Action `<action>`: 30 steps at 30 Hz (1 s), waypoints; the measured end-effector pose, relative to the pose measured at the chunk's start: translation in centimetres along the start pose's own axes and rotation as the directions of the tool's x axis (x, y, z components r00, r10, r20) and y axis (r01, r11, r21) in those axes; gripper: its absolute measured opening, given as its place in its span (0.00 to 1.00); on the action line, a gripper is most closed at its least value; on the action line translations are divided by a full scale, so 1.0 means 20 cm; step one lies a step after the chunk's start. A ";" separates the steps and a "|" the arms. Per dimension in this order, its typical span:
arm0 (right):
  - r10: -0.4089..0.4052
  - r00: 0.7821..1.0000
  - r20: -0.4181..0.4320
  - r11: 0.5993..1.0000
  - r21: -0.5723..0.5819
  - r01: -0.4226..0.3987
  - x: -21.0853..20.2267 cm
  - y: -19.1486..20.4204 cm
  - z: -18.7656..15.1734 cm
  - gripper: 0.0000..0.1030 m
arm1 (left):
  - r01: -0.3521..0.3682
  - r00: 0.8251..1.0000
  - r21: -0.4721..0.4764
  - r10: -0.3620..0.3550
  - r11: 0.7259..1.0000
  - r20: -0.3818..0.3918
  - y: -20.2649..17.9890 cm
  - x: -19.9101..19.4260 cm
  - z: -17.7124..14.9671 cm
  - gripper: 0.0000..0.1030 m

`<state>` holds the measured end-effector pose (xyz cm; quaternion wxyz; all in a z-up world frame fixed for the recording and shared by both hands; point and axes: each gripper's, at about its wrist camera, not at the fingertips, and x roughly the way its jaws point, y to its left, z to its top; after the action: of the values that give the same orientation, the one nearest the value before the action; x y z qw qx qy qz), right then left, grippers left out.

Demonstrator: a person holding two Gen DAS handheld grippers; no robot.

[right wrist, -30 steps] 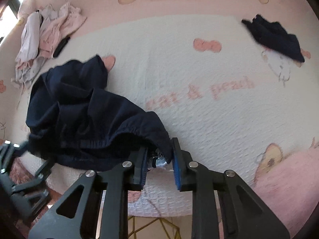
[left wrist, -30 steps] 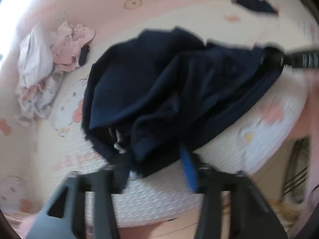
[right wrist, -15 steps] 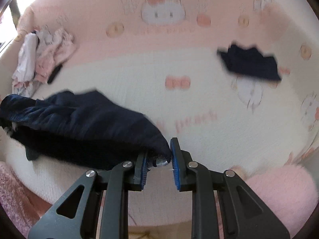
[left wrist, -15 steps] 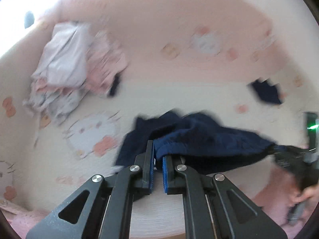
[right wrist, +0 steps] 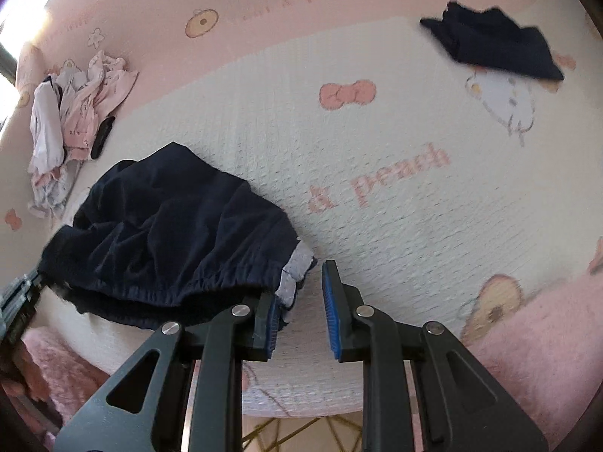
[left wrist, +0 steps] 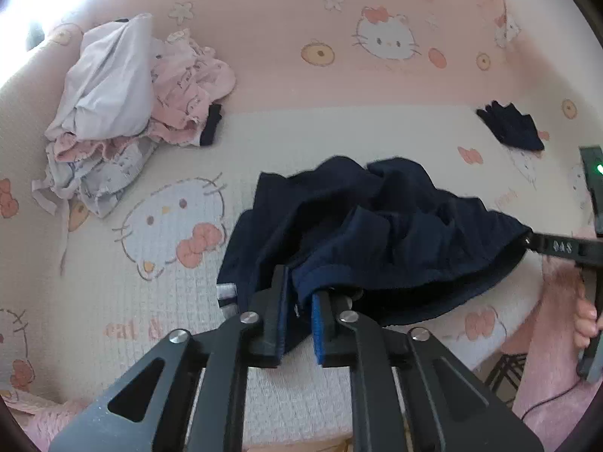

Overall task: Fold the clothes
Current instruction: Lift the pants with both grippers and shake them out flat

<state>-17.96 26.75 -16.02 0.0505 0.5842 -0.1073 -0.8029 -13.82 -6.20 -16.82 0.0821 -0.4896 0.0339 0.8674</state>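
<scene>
The navy shorts (left wrist: 377,233) lie crumpled on the cartoon-cat bedspread (left wrist: 158,290). The left gripper (left wrist: 299,301) has just been opening, hem loose between its jaws. At three o'clock, the right gripper (right wrist: 297,301) stands parted (waistband beside one pad).

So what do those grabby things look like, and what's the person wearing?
Each hand-held gripper, the left and the right, has black angular fingers with triangular cut-outs, silver screws and ribbed blue pads. The right one's body shows a green light. The person wears a fluffy pink sleeve.
</scene>
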 end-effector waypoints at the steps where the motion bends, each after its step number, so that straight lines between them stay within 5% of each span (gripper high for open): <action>1: 0.004 1.000 -0.003 1.000 -0.004 -0.004 0.01 0.01 0.00 0.20 | -0.010 1.000 0.006 0.010 1.000 0.002 0.00 0.00 -0.01 0.26; 6: 0.004 0.998 -0.065 0.999 -0.039 -0.006 0.11 0.06 -0.03 0.22 | -0.034 0.998 -0.021 0.035 0.999 0.043 0.01 0.00 0.01 0.30; 8: -0.020 0.995 -0.093 0.997 -0.077 0.013 0.15 0.08 -0.05 0.22 | -0.044 0.997 -0.008 0.044 0.999 0.063 -0.01 -0.03 0.05 0.14; 13: -0.216 0.975 0.044 0.952 -0.211 0.221 0.07 0.14 -0.05 0.14 | -0.044 0.997 0.010 0.043 0.999 0.064 -0.04 -0.11 0.16 0.08; 17: -0.160 0.975 0.154 0.976 -0.120 0.180 -0.20 0.07 0.07 0.14 | -0.020 0.984 0.016 0.016 1.000 0.176 -0.09 -0.35 0.29 0.06; 20: -0.115 0.956 0.269 0.984 -0.098 0.146 -0.50 0.09 0.20 0.14 | 0.000 0.954 0.029 -0.009 1.000 0.301 -0.11 -0.60 0.45 0.06; 24: -0.005 0.905 0.426 0.996 -0.083 0.045 -0.98 0.14 0.41 0.14 | 0.015 0.900 0.038 -0.030 0.999 0.434 -0.08 -0.91 0.67 0.06; 28: 0.047 0.792 0.609 0.995 -0.098 0.016 -1.45 0.17 0.49 0.14 | -0.006 0.830 0.061 -0.029 0.998 0.557 -0.07 -1.19 0.81 0.06; 30: 0.043 0.759 0.650 0.995 -0.097 0.026 -1.56 0.16 0.47 0.16 | -0.036 0.812 0.082 -0.019 0.996 0.583 -0.08 -1.24 0.78 0.06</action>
<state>-17.28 31.16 16.41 0.0431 0.2651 -0.0802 -0.9599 -14.14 -5.11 12.51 0.1065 -0.1959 0.0479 0.9736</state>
